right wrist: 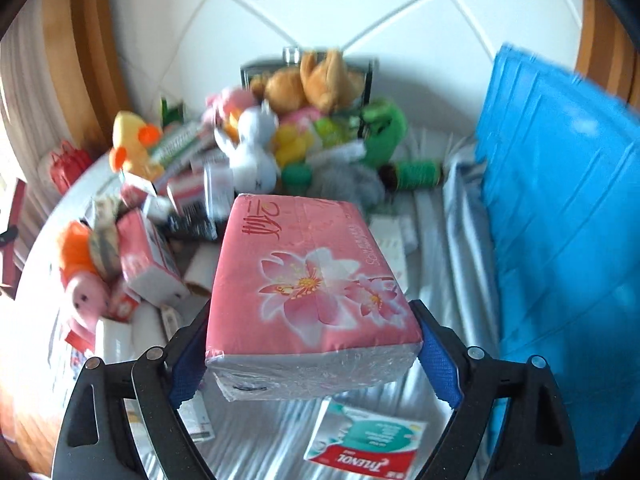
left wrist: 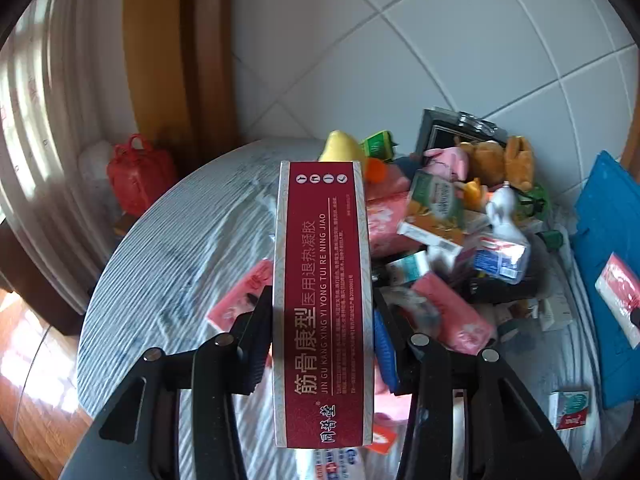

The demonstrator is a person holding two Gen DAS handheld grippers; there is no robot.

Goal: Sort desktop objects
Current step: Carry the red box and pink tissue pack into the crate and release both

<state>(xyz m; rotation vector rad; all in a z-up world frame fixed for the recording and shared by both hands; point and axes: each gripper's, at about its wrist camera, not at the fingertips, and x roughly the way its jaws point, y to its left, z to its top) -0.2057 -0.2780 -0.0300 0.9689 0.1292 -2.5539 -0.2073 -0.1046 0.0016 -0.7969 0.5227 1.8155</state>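
Note:
My left gripper (left wrist: 320,344) is shut on a long dark red medicine box (left wrist: 324,304) with Chinese print, held up above the striped tablecloth (left wrist: 168,248). My right gripper (right wrist: 310,344) is shut on a pink tissue pack (right wrist: 308,284) with a flower print, its blue pads (right wrist: 438,364) pressing both sides, lifted over the cloth. Behind both lies a heap of plush toys (right wrist: 316,80), small boxes (left wrist: 436,212) and more pink tissue packs (left wrist: 452,312).
A blue plastic bin (right wrist: 560,208) stands at the right, with a pink pack (left wrist: 618,300) lying in it in the left wrist view. A Tylenol box (right wrist: 364,444) lies below the right gripper. A red bag (left wrist: 140,172) sits beyond the table's far left edge. A yellow duck toy (right wrist: 128,140) lies at the heap's left.

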